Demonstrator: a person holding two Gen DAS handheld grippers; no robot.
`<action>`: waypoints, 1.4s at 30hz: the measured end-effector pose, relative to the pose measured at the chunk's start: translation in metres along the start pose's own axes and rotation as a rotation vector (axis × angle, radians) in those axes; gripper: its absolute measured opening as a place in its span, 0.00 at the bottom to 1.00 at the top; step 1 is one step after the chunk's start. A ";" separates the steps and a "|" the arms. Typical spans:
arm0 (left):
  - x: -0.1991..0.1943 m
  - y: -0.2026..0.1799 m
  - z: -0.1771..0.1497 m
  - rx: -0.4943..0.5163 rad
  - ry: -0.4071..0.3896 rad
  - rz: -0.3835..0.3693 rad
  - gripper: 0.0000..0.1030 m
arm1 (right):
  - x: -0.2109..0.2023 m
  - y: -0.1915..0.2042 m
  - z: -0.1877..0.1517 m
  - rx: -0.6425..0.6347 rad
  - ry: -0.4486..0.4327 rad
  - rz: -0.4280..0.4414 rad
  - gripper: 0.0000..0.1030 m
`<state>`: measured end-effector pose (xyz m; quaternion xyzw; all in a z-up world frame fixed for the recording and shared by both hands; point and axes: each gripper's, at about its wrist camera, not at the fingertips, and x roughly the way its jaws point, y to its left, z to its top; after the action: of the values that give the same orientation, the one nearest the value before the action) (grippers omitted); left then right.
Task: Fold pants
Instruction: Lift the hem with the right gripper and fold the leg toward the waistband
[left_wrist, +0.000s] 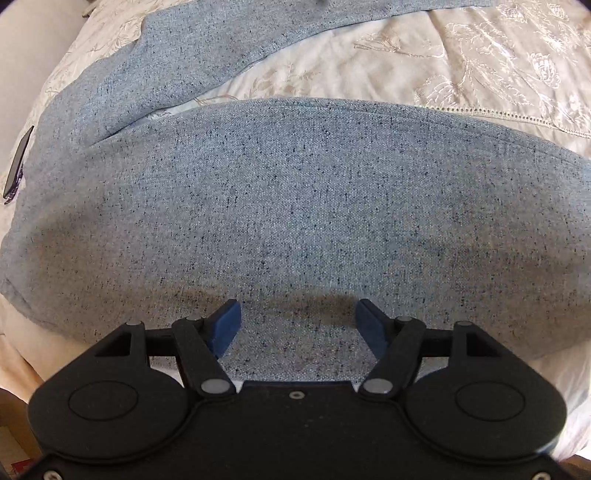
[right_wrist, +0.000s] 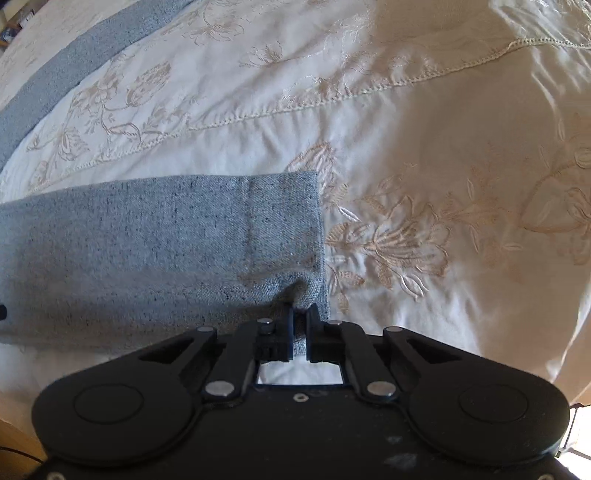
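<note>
While the pants (left_wrist: 280, 206) lie spread flat on a cream embroidered bedspread (left_wrist: 498, 62), the left gripper (left_wrist: 297, 325) hangs over the near leg with its blue fingers (left_wrist: 225, 325) set wide apart and nothing between them. A second leg runs away toward the far left. A dark flat object (left_wrist: 16, 166) sits at the left edge of the cloth; what it is cannot be told. Seen from the right wrist, the right gripper (right_wrist: 300, 325) is pinched closed on the near corner of the leg's hem (right_wrist: 288, 229), the fabric bunched just beyond its tips, the bedspread bare to the right.
</note>
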<state>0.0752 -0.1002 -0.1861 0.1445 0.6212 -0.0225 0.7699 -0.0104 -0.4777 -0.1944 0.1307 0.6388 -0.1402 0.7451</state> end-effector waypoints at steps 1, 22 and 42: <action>-0.001 -0.002 -0.002 0.008 0.009 -0.006 0.70 | 0.005 -0.003 -0.005 0.023 0.023 -0.009 0.05; 0.069 0.170 0.036 -0.025 -0.046 0.006 0.68 | -0.060 0.189 0.028 0.106 -0.188 0.081 0.24; -0.022 0.263 0.224 -0.144 -0.350 -0.006 0.60 | -0.058 0.297 0.208 0.072 -0.323 0.083 0.28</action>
<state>0.3389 0.0923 -0.0716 0.0812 0.4781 -0.0051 0.8745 0.2836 -0.2780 -0.1016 0.1596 0.4994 -0.1513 0.8380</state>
